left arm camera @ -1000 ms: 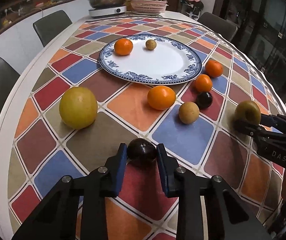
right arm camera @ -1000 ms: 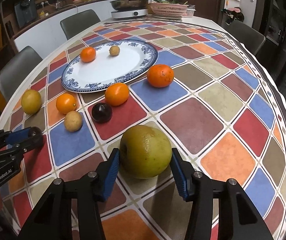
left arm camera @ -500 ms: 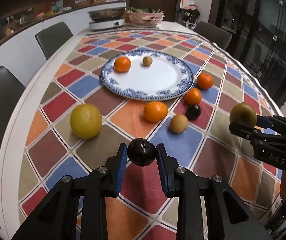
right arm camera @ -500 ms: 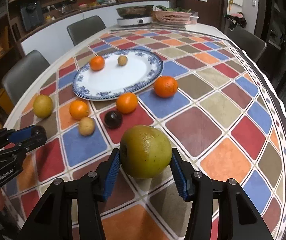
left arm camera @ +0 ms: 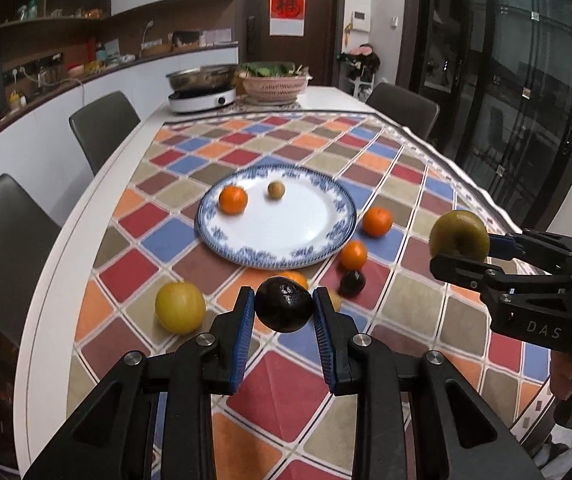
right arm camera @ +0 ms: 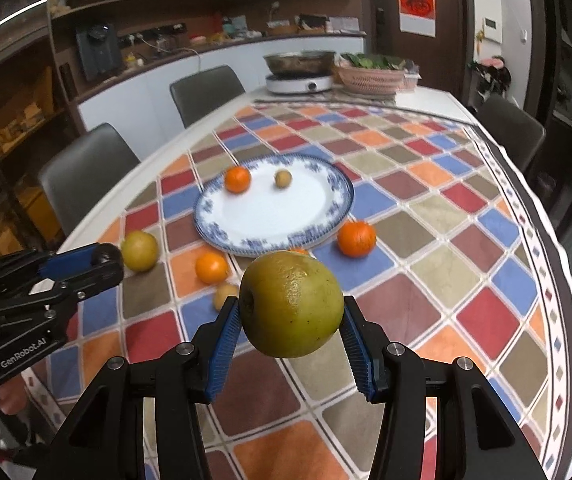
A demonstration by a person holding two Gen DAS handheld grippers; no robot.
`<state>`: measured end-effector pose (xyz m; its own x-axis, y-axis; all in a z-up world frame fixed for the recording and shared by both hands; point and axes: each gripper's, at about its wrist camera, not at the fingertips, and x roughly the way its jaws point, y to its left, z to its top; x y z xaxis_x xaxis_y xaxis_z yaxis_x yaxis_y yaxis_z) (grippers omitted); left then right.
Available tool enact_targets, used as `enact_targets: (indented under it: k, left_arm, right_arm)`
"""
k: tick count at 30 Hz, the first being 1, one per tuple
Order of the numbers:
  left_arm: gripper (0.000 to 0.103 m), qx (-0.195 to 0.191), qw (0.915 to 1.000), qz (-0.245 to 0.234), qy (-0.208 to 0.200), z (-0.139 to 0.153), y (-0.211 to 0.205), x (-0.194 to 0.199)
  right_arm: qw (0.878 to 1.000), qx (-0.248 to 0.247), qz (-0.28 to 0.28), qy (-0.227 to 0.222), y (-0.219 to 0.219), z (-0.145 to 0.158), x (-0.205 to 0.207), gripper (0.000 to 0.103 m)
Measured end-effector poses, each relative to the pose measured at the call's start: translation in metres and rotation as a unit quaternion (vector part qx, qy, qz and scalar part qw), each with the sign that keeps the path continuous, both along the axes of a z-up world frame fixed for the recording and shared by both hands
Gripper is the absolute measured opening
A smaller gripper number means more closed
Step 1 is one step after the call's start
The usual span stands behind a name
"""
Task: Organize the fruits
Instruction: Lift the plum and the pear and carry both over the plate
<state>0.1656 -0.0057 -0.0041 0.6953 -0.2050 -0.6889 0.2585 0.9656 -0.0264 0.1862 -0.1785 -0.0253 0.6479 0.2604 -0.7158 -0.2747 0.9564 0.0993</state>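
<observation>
My left gripper [left arm camera: 284, 310] is shut on a dark plum [left arm camera: 284, 305] and holds it above the table. My right gripper [right arm camera: 292, 322] is shut on a large green pear [right arm camera: 292, 304], also lifted; the pear also shows in the left wrist view [left arm camera: 460, 235]. The blue-rimmed white plate [left arm camera: 286, 224] lies ahead mid-table and holds an orange [left arm camera: 233, 199] and a small brown fruit [left arm camera: 276, 190]. A yellow pear [left arm camera: 180, 307], three oranges, such as one [left arm camera: 377, 221], and another dark plum [left arm camera: 352, 283] lie on the cloth around the plate's near side.
The checked tablecloth [left arm camera: 278, 396] covers the long table. At the far end stand an induction cooker with a pan [left arm camera: 202, 94] and a pink basket of greens [left arm camera: 274, 84]. Chairs [left arm camera: 104, 128] line both sides. Glass doors stand on the right.
Both grippers have risen and pulled back from the table with their fruits held. The plate and loose fruits look farther away.
</observation>
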Motion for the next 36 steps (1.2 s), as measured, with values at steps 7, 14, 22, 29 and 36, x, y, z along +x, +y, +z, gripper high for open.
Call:
enact_targets:
  k: [7, 14, 22, 29, 36]
  left_arm:
    - [0.03, -0.007, 0.9998, -0.002, -0.02, 0.018, -0.003, 0.011]
    - [0.03, -0.016, 0.9997, -0.001, -0.02, 0.025, -0.002, 0.034]
    - [0.03, -0.032, 0.9994, 0.013, -0.01, 0.026, 0.0, 0.072]
    - [0.03, -0.035, 0.9991, 0.018, 0.016, 0.015, 0.001, 0.11]
    - [0.03, -0.035, 0.9971, 0.027, 0.062, -0.013, -0.002, 0.153]
  right_arm:
    - [1.0, 0.002, 0.023, -0.018, 0.004, 0.022, 0.012, 0.051]
    - [0.999, 0.002, 0.035, -0.03, 0.006, 0.034, 0.032, 0.051]
    - [0.999, 0.02, 0.046, -0.012, 0.011, 0.03, 0.071, 0.051]
    - [0.999, 0.01, 0.049, -0.005, 0.017, 0.025, 0.107, 0.051]
    - [0.998, 0.002, 0.053, 0.018, 0.02, 0.009, 0.148, 0.025]
